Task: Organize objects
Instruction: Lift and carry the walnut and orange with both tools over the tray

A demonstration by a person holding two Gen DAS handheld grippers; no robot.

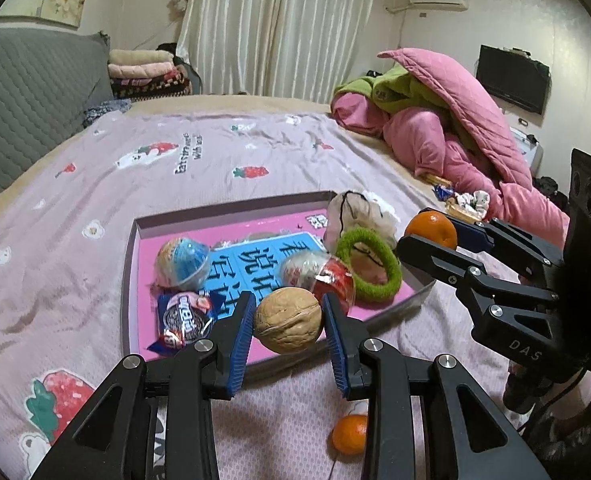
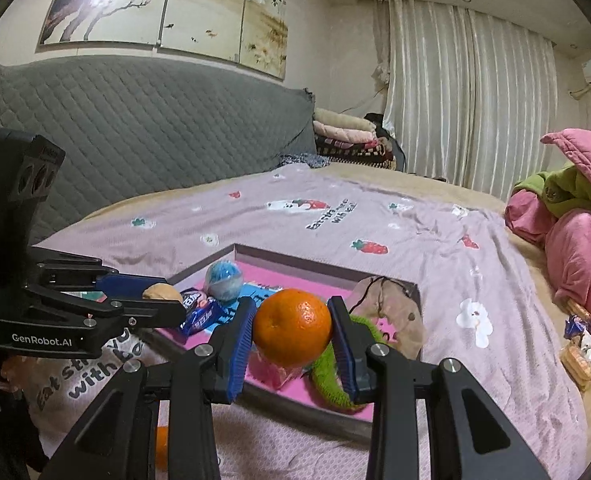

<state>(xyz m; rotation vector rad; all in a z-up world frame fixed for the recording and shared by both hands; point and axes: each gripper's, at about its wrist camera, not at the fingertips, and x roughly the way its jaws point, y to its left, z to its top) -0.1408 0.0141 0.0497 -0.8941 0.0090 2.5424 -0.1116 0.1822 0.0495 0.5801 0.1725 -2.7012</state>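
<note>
My left gripper (image 1: 288, 322) is shut on a walnut (image 1: 288, 321) and holds it above the near edge of a shallow pink-lined tray (image 1: 129, 264) on the bed. My right gripper (image 2: 291, 328) is shut on an orange (image 2: 292, 327) and holds it over the tray's near right side; it also shows in the left wrist view (image 1: 431, 229). In the tray lie a blue-and-white ball (image 1: 184, 262), an Oreo packet (image 1: 185, 320), a wrapped red snack (image 1: 319, 274), a green fuzzy ring (image 1: 369, 264) and a beige drawstring pouch (image 1: 351, 212).
A second orange (image 1: 350, 434) lies on the pink strawberry-print blanket (image 1: 75, 240) just in front of the tray. A heap of pink and green quilts (image 1: 435, 120) sits at the right. A small basket of snacks (image 2: 583, 352) lies at the far right. A grey quilted headboard (image 2: 135, 128) stands behind.
</note>
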